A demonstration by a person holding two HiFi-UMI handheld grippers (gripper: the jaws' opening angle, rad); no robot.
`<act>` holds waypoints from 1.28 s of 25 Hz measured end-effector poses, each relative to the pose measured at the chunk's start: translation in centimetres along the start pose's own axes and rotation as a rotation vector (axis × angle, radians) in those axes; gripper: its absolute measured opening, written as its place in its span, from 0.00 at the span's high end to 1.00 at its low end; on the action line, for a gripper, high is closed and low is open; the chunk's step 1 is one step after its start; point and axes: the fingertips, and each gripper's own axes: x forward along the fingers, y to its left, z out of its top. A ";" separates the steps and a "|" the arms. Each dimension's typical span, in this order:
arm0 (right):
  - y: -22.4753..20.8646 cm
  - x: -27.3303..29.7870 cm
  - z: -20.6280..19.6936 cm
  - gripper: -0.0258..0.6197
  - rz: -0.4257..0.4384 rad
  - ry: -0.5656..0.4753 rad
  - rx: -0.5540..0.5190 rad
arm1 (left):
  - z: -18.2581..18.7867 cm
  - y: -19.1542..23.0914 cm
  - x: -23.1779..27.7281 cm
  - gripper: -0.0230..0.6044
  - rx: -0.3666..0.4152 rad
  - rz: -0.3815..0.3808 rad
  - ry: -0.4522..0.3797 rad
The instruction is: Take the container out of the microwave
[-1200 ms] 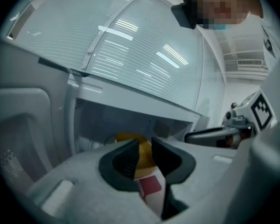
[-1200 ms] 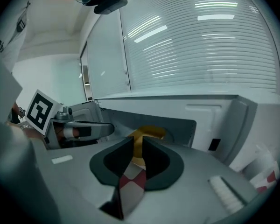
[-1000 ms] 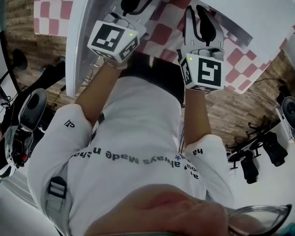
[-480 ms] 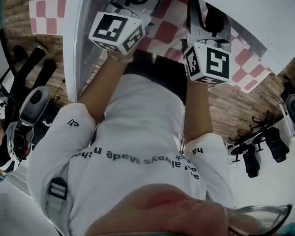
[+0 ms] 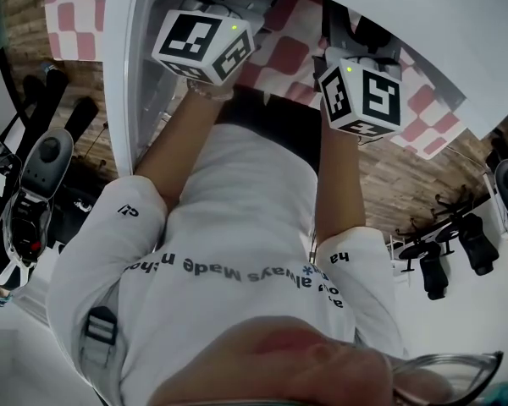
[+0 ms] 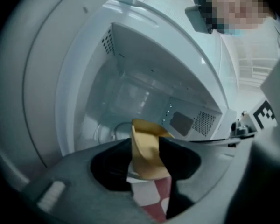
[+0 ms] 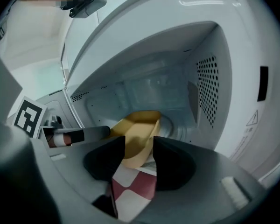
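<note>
Both claws had sunk lower than a second before. Left gripper (image 6: 147,144) and right gripper (image 7: 139,146) were opening wide, letting go of the yellow container (image 7: 136,127). It apparently sat on the checked cloth (image 7: 133,190), near the open microwave (image 7: 210,78). Removal looked done.

Red/white check cloth (image 5: 279,57); wood floor (image 5: 398,189) w/ black stands (image 5: 432,273).

Shallow yellow container (image 7: 135,130) lies apparently just outside the open white microwave (image 7: 214,87).
</note>
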 end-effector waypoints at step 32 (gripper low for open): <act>0.1 -1.7 0.8 0.75 0.009 -0.008 0.011 | 0.5 -2.6 -0.9 0.75 0.004 -0.035 0.010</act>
